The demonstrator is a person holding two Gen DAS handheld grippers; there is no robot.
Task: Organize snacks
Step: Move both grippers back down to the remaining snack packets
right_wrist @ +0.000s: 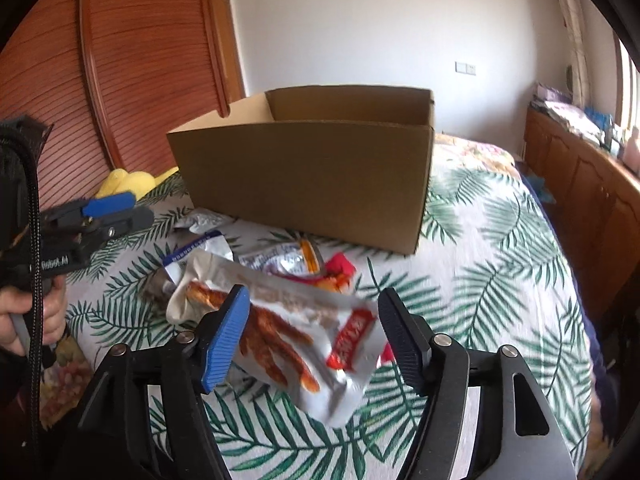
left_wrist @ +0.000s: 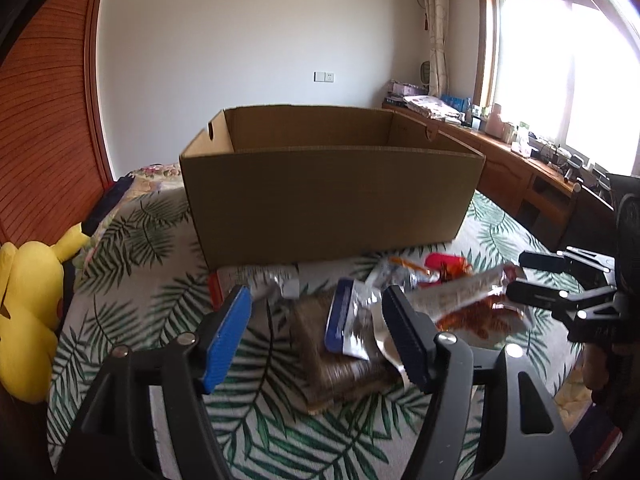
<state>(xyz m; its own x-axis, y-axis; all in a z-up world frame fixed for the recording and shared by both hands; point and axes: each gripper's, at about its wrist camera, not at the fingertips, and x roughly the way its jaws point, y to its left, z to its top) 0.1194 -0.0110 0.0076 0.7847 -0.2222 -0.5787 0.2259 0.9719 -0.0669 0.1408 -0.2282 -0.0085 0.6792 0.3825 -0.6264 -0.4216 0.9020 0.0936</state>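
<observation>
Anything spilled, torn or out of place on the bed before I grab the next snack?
Nothing looks spilled or torn. The snack packets lie in a loose overlapping heap in front of the cardboard box, none visibly inside it. The large sausage packet lies crumpled nearest the open right gripper.

Snack packets [right_wrist: 296, 320] heaped before open cardboard box [right_wrist: 312, 184].

Both cameras ride on hand-held grippers, looking forward and downward along their fingers, low and close over a leaf-print bedspread [left_wrist: 132, 292]. The left view faces the cardboard box [left_wrist: 328, 200] squarely, window at its right; the right view sees it from further right. Both share the box and the snack packets [right_wrist: 296, 332].
</observation>
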